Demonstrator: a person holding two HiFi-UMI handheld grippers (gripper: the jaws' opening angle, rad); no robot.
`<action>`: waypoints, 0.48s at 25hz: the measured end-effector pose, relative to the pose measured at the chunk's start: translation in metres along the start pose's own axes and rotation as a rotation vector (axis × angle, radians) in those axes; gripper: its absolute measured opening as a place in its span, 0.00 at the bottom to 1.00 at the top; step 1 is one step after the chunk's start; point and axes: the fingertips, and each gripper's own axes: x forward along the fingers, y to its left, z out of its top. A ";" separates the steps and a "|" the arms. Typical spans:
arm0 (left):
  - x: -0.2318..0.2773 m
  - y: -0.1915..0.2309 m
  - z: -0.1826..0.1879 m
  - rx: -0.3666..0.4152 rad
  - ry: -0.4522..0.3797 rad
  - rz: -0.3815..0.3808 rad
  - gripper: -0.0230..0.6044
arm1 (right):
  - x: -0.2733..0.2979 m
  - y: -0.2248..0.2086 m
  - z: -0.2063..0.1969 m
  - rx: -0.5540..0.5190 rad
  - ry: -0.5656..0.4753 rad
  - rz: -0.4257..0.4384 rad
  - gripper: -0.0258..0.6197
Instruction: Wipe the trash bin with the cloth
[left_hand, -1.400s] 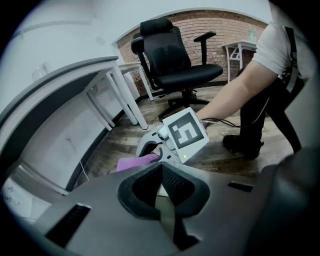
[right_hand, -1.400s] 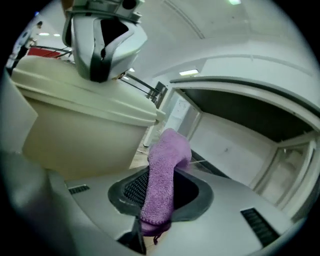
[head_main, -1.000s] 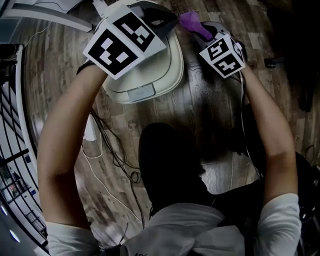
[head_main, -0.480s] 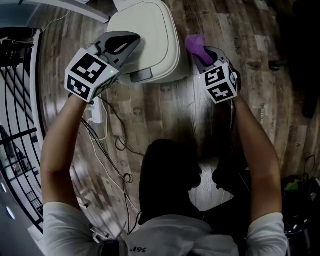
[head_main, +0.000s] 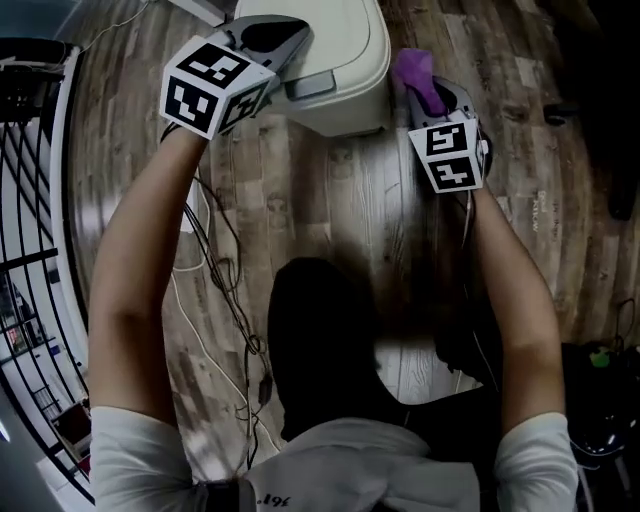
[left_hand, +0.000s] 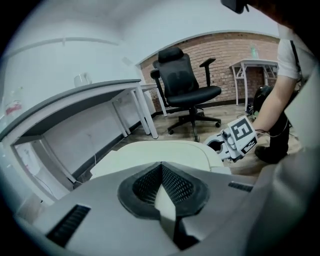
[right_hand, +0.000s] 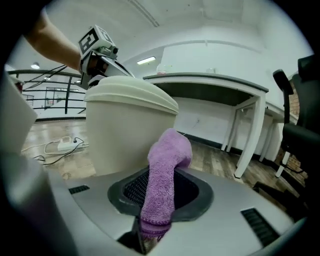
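The left gripper (head_main: 285, 38) has slid off the bin (head_main: 345, 70) lid to its front left edge, jaws together and empty. The right gripper (head_main: 435, 100) stays clamped on the cloth (head_main: 418, 72), just beside the bin's right wall; contact is unclear, so wiping seems not yet begun

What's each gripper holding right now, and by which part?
The right gripper grips the purple cloth by one end; the left gripper is shut, holding nothing.

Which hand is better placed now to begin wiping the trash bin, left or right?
Right. The right tongs hold the purple cloth close beside the trash bin; the left tongs are shut and empty.
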 end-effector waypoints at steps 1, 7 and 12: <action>-0.001 -0.003 -0.002 0.006 0.000 -0.007 0.04 | -0.003 0.005 0.001 -0.003 0.000 -0.020 0.20; 0.001 -0.010 -0.004 0.027 0.000 -0.050 0.04 | -0.024 0.028 0.014 -0.034 0.033 -0.128 0.20; 0.002 -0.012 0.002 0.076 -0.024 -0.040 0.04 | -0.026 0.036 0.025 -0.061 -0.010 -0.213 0.20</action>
